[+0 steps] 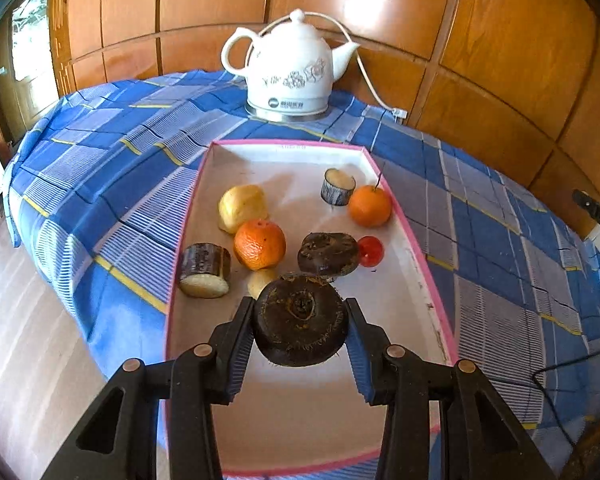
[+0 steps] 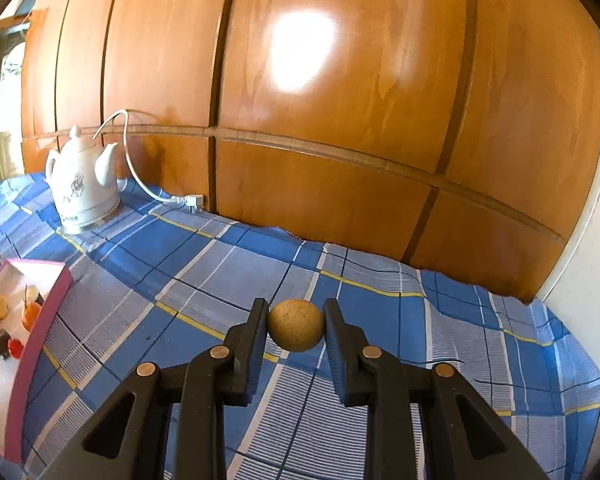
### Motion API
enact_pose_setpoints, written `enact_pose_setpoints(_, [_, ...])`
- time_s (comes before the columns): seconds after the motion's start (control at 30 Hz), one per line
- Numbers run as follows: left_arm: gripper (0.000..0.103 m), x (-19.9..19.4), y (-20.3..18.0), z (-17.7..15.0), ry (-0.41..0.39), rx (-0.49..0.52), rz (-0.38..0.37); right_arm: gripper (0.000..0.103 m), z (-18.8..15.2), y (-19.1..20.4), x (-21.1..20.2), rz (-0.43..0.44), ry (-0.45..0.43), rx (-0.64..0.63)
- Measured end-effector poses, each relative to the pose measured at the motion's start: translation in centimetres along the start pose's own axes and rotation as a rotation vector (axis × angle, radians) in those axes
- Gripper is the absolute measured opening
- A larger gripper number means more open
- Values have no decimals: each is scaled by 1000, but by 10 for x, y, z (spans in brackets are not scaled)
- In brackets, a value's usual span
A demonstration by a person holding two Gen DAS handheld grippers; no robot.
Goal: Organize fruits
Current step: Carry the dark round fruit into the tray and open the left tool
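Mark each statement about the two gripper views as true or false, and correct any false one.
1. The left gripper grips a dark brown round fruit. True.
2. The right gripper is empty. False: it holds a small tan ball-shaped fruit.
3. Two oranges lie in the pink-rimmed tray. True.
4. The white kettle stands inside the tray. False: it stands on the checked cloth behind it.

Tray (image 1: 416, 256): fruit crowds the middle & far end, near end bare. Pink rim walls all sides, so entry is from above. Tablecloth (image 2: 380, 312) right of tray is open up to wood wall; kettle (image 2: 85, 184) + cord (image 2: 140, 176) block far-left corner.
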State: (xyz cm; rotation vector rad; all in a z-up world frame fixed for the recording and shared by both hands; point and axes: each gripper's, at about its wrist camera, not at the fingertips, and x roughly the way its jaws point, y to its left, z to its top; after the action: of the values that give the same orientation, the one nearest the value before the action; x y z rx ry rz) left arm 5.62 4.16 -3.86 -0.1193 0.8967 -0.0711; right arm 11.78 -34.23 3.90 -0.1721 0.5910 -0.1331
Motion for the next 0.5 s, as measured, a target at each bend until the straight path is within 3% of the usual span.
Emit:
enact_pose_setpoints(0.3, [44,28,4,-3,39,0,42,28,-4,0,8,-4,32,-2])
enact_pose_setpoints(0.4, [52,25,4,-3,19,-3,56,28,-5,1,9,-1,37,-8])
enact_pose_setpoints(0.5, [53,17,1,0,-14,4,79,28,-5,3,10,2,42,-13])
